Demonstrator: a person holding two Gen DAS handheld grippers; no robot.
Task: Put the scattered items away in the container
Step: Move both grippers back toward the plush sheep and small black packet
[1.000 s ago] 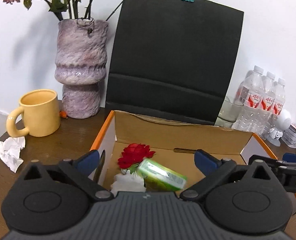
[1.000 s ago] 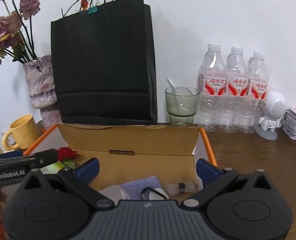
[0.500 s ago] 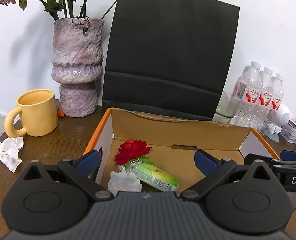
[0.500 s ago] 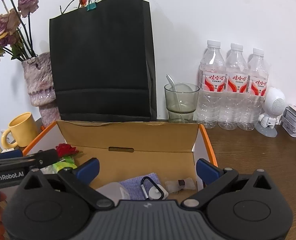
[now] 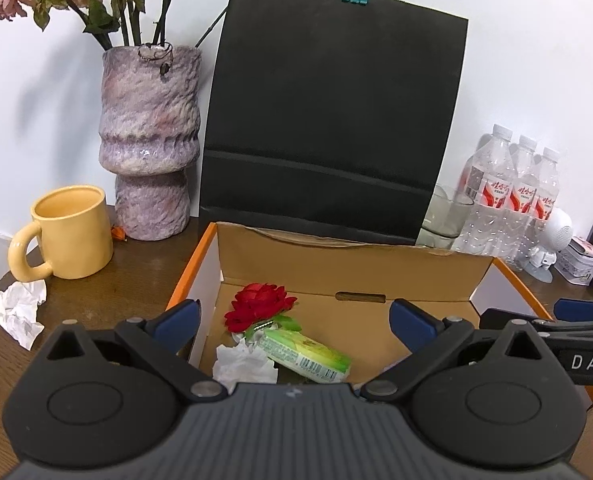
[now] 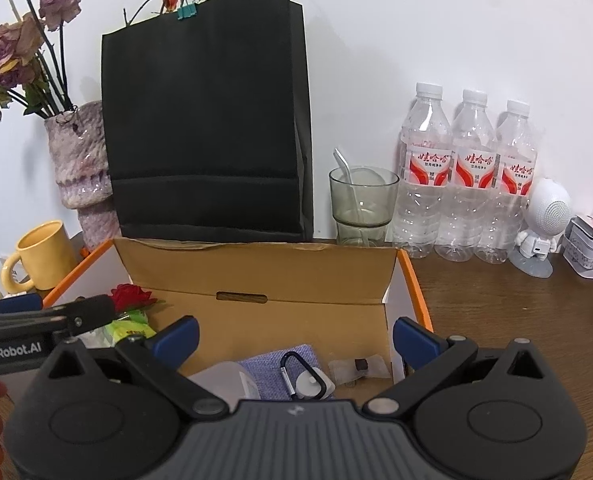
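Observation:
The open cardboard box (image 5: 352, 268) with an orange rim sits in front of me. In its left part lie a red flower (image 5: 258, 306), a green packet (image 5: 306, 354) and a crumpled white tissue (image 5: 242, 364). My left gripper (image 5: 294, 318) hovers open above the box's near left side, holding nothing. The right wrist view shows the box (image 6: 256, 276) holding a purple cloth (image 6: 272, 368), a carabiner (image 6: 290, 370), a white round item (image 6: 310, 386) and a small clear bag (image 6: 358, 368). My right gripper (image 6: 295, 336) hangs open and empty over them.
A crumpled tissue (image 5: 16, 312) lies on the wooden table left of the box, near a yellow mug (image 5: 70, 234) and a purple vase (image 5: 150, 140). A black paper bag (image 5: 328, 120) stands behind the box. A glass (image 6: 362, 208), water bottles (image 6: 468, 176), a white figurine (image 6: 542, 228) and a tin (image 6: 590, 250) stand at the right.
The green packet has dropped from a tilted position and now lies flat beside the flower. Both grippers have lifted and pulled back a little, so more of the box's inside shows.

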